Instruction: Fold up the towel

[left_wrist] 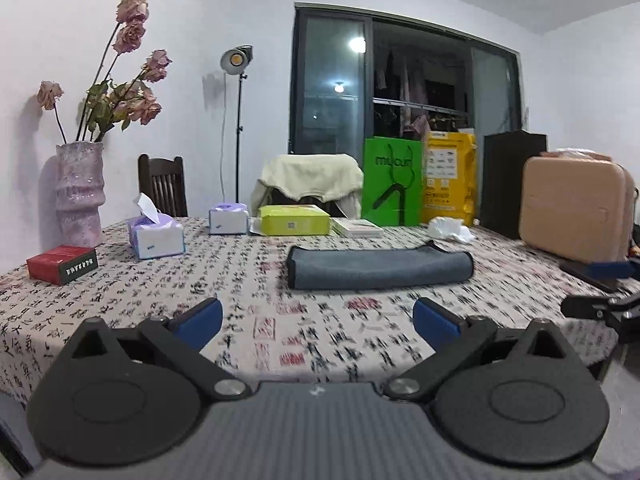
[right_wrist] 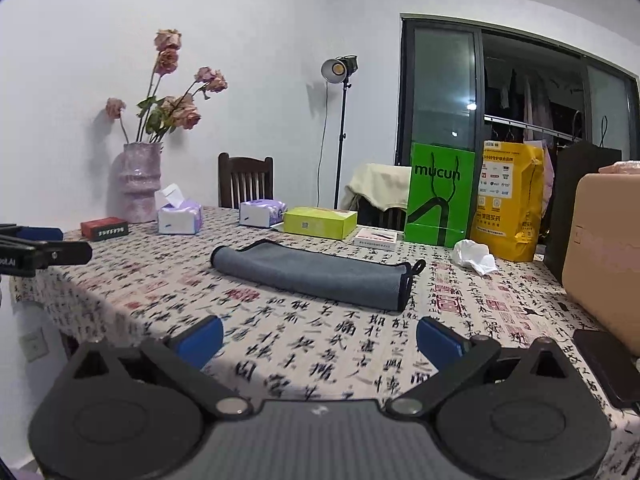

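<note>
Hovering both grippers, left (left_wrist: 318,322) and right (right_wrist: 319,338), over the table's (left_wrist: 160,280) near edge, I hold their jaws wide apart and empty, well short of the towel (left_wrist: 380,266). It lies mid-table, already folded into a narrow grey strip, long axis running left to right across both views, seemingly finished.

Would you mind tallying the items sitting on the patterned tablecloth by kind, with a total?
Towels: 1, the grey towel
Tissue packs: 2
Boxes: 3, red box, lime box, flat white box
Vases: 1
Bags: 3, green, yellow, black
Crumpled tissue: 1
Beige case: 1
Total: 12
</note>
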`<state>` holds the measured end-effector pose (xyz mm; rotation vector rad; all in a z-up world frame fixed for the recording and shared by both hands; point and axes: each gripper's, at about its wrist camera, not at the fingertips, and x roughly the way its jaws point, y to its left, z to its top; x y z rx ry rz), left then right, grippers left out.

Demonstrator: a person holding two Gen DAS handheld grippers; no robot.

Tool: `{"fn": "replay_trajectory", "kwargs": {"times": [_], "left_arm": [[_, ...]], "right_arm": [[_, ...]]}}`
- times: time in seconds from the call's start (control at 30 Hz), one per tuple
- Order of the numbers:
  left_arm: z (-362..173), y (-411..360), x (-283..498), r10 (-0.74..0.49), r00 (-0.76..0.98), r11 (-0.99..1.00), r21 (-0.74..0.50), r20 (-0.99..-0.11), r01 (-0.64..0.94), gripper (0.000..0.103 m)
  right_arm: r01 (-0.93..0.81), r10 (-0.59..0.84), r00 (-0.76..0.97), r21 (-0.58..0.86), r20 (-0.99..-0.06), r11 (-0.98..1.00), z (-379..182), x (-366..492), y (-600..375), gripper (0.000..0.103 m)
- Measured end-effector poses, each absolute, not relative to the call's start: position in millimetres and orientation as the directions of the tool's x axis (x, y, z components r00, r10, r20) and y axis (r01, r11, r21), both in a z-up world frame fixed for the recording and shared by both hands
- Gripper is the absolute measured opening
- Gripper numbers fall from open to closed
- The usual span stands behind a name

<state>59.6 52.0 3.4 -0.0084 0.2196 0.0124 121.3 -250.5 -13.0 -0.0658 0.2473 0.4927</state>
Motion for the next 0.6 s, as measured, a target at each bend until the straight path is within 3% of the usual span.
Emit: {"fn": "replay_trajectory", "kwargs": {"times": [0.6], "left_arm": [[-6, 35, 12, -0.060, 0.973, 0.998, -0.034, -0.225, 0.054, 0.103]], "right_arm": [[-0.503, 0.492, 0.843, 0.006, -0.218, 0.864, -3, 48, -253, 0.103]]}}
